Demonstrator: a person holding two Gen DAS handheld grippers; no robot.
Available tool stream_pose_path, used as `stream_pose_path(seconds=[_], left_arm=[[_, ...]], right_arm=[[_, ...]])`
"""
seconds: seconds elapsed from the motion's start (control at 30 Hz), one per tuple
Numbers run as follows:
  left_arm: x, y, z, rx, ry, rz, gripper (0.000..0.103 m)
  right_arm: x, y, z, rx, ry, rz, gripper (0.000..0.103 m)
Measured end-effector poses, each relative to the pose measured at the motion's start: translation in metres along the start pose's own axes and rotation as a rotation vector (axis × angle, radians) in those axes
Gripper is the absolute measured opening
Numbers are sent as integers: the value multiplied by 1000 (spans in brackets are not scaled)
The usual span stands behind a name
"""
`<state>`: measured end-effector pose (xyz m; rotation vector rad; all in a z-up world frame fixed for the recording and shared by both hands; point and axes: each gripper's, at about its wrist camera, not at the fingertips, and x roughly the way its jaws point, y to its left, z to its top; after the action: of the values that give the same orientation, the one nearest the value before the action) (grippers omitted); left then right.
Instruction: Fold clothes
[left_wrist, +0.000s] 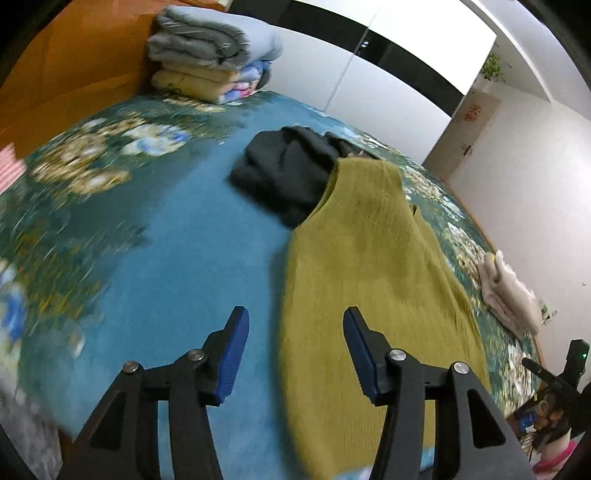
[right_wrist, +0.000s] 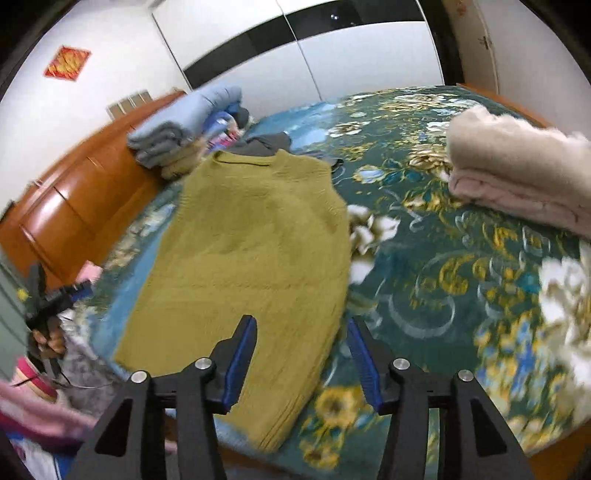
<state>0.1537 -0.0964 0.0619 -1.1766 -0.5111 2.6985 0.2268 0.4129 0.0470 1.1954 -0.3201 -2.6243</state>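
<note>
An olive-yellow knit sweater (left_wrist: 373, 266) lies flat on the bed, sleeves folded in, collar pointing away from me. It also shows in the right wrist view (right_wrist: 251, 258). My left gripper (left_wrist: 295, 321) is open and empty, above the sweater's near left edge. My right gripper (right_wrist: 301, 325) is open and empty, above the sweater's near right edge. A dark grey garment (left_wrist: 284, 166) lies crumpled beyond the collar, partly under it; it shows in the right wrist view (right_wrist: 264, 142).
The bed carries a teal floral blanket (left_wrist: 155, 236). Folded quilts (left_wrist: 212, 55) are stacked at the head by an orange wooden headboard (right_wrist: 74, 199). A folded cream fleece (right_wrist: 517, 173) lies at the right side. White wardrobe doors (right_wrist: 332, 62) stand behind.
</note>
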Motion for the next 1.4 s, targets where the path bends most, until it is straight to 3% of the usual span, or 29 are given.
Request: stream_pose_path(seconds=[0.2, 0.4, 0.53, 0.73, 0.97, 1.03, 1.1, 1.13, 1.17, 1.2, 1.27, 1.4], left_arm=[[78, -53, 84, 175, 2, -36, 64], [162, -83, 149, 296, 43, -9, 72], [204, -93, 171, 353, 83, -8, 72], [240, -96, 186, 362, 135, -118, 72], [248, -92, 189, 318, 158, -224, 71], [250, -91, 189, 307, 156, -221, 58], [250, -89, 188, 286, 154, -222, 44], [249, -87, 188, 274, 149, -221, 38], [246, -85, 188, 264, 137, -218, 21], [242, -86, 187, 261, 124, -212, 11], [233, -89, 186, 270, 97, -193, 9], [207, -105, 183, 320, 28, -167, 7]], right_arm=[[82, 9, 76, -105, 98, 4, 56], [174, -3, 164, -130, 153, 6, 67], [232, -17, 213, -98, 181, 10, 69], [299, -25, 262, -131, 237, 44, 72], [341, -17, 276, -246, 326, 104, 74], [345, -17, 275, -239, 340, 119, 74], [344, -18, 274, -215, 341, 126, 65], [342, -19, 272, -200, 341, 130, 52], [340, -19, 270, -193, 341, 115, 35], [337, -18, 269, -193, 337, 96, 28], [325, -16, 268, -189, 310, 77, 15], [289, -10, 273, -167, 225, 47, 12]])
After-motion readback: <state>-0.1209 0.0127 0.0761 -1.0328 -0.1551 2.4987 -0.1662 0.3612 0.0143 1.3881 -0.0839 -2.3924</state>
